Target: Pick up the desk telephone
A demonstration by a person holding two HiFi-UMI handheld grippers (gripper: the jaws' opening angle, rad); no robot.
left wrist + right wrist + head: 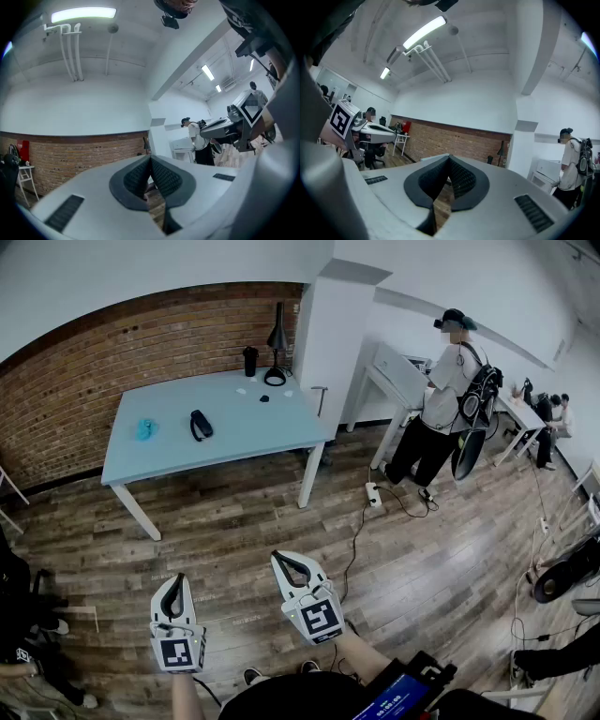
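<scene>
Pointing level over the wood floor (234,521), the left gripper (177,577) has its dark ribbed pads pressed together with nothing between them, as the left gripper view shows. The right gripper (277,558), just beside it, is closed and empty in the same way. Each carries a cube with a black-and-white square marker (321,618) on its top face. A small blue screen (401,697) near the person's body shows pale characters too small to read.

Well ahead of both grippers stands a pale blue table (253,432) against a red brick wall (84,362). The black desk telephone (200,425) lies on the tabletop, left of centre, with a small teal object (145,429) near it further left. Toward the table's far edge stand a black cup (249,360) and a black desk lamp (276,345).

To the right, past a white pillar (328,343), a person (436,409) in a cap with a backpack stands at a white desk (396,371). A white power strip (372,494) lies on the floor beside them.
</scene>
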